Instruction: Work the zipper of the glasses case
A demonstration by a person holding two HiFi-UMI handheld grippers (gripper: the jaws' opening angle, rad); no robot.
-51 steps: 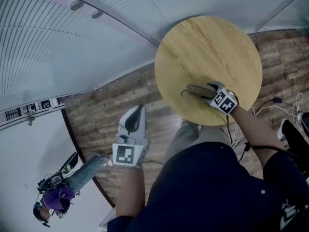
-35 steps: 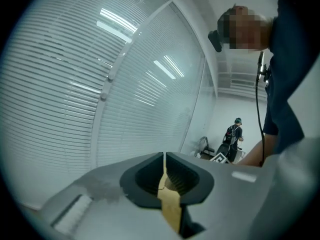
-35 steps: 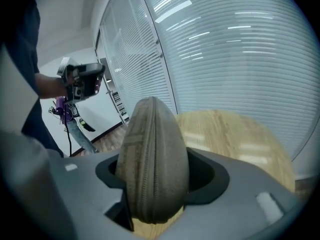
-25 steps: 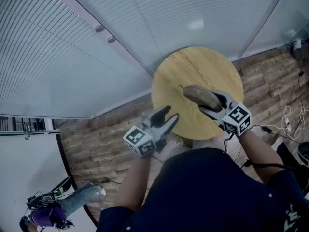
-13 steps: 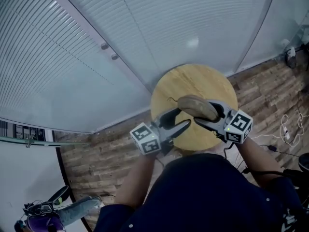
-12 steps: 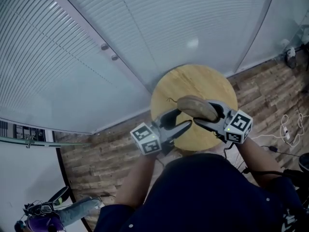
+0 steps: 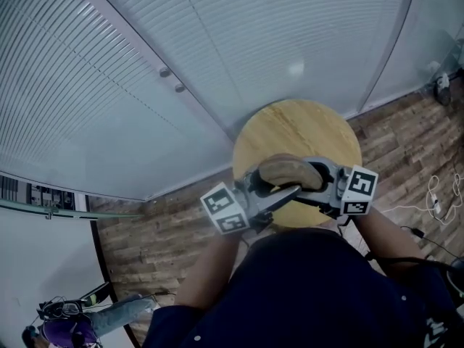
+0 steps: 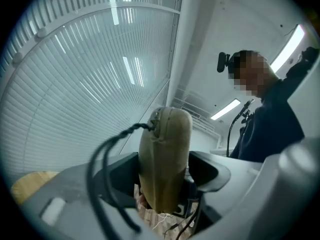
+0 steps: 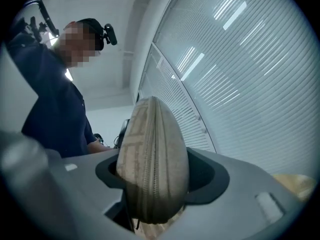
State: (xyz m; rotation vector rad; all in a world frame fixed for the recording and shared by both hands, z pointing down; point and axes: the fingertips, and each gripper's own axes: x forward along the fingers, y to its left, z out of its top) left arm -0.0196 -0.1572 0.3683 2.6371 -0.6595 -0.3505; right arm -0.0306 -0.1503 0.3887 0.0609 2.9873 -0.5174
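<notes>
A tan fabric glasses case (image 7: 290,171) hangs in the air above the near edge of the round wooden table (image 7: 304,125). My right gripper (image 7: 308,182) is shut on it from the right; in the right gripper view the case (image 9: 152,159) fills the gap, its zipper (image 9: 151,184) facing the camera. My left gripper (image 7: 274,187) reaches in from the left and its jaws are opening. The case's other end (image 8: 165,154) stands between them with room on both sides. A dark braided pull cord (image 8: 107,151) loops off the case's top.
Ribbed glass walls curve behind the table. Wood-plank floor (image 7: 159,230) surrounds it, with white cables (image 7: 442,194) at the right. Another person (image 7: 65,332) is at the lower left. The wearer's dark shirt (image 7: 312,288) fills the bottom of the head view.
The right gripper lifted the case off the table towards the body. The left gripper swung up from the lower left, and its jaws widened and came around the case's free end.
</notes>
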